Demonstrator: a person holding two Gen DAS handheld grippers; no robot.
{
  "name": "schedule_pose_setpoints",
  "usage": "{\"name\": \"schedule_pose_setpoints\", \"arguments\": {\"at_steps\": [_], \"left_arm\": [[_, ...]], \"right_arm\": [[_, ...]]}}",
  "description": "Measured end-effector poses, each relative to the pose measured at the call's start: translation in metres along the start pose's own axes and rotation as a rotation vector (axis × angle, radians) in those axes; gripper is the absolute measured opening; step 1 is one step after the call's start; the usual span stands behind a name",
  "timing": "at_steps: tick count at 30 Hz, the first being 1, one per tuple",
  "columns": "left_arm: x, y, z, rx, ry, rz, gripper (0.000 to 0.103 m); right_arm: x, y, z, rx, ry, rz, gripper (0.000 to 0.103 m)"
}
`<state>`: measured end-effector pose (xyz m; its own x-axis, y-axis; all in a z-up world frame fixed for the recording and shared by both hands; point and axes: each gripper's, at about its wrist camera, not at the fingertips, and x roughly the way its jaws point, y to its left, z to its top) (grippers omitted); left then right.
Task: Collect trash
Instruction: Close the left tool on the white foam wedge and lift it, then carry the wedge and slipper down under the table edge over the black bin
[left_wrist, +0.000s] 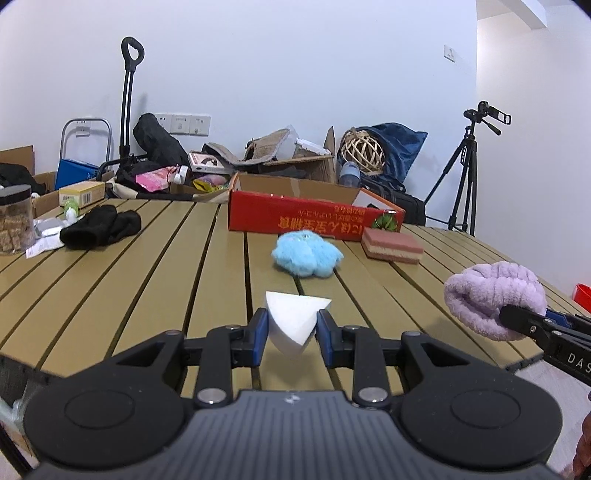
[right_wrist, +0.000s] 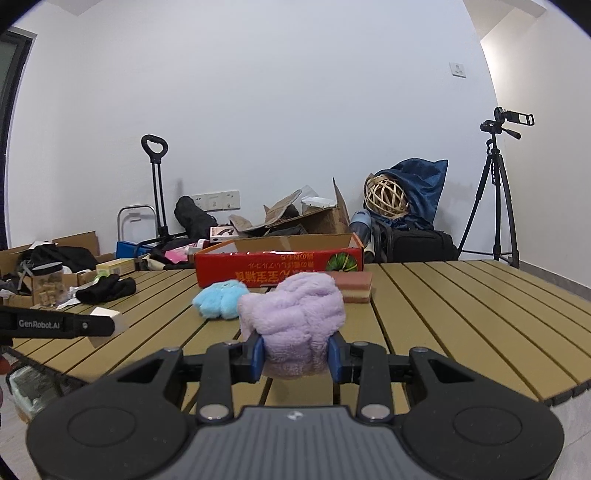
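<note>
Foam, a white wedge-shaped piece (left_wrist: 291, 325), sits clamped between the blue pads of the left gripper (left_wrist: 290, 332), held over the near edge of the slatted table (left_wrist: 166, 266). The right gripper (right_wrist: 295, 356) is closed on a fluffy lilac cloth (right_wrist: 295, 325), also above the near edge, to the right of the foam piece. Both jaws press on what they hold.

Farther in, near the middle of the table, a fluffy light blue cloth (left_wrist: 306, 254) lies on the slats. Just beside it, to the right, is a pink and tan sponge (left_wrist: 391, 245). Behind these two, at the far edge, stands an open red cardboard box (left_wrist: 306, 216). Toward the left edge lies a black cloth (left_wrist: 99, 225), and at the far left a clear jar with a black lid (left_wrist: 14, 218).
</note>
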<state>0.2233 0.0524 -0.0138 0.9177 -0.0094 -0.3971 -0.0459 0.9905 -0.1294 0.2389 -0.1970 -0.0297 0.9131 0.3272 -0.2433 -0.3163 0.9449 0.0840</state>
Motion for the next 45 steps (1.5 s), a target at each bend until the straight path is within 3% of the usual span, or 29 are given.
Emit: {"name": "schedule_pose_setpoints", "arguments": {"at_steps": [22, 34, 45], "left_arm": [[-0.048, 0.009, -0.059, 0.027, 0.128, 0.036, 0.029], [-0.059, 0.009, -0.090, 0.059, 0.203, 0.048, 0.029], [-0.058, 0.016, -0.111, 0.063, 0.266, 0.062, 0.029]], "right_arm": [[-0.060, 0.029, -0.048, -0.089, 0.112, 0.069, 0.032], [-0.066, 0.053, -0.087, -0.153, 0.287, 0.104, 0.032], [-0.047, 0.057, -0.118, -0.148, 0.507, 0.064, 0.032]]}}
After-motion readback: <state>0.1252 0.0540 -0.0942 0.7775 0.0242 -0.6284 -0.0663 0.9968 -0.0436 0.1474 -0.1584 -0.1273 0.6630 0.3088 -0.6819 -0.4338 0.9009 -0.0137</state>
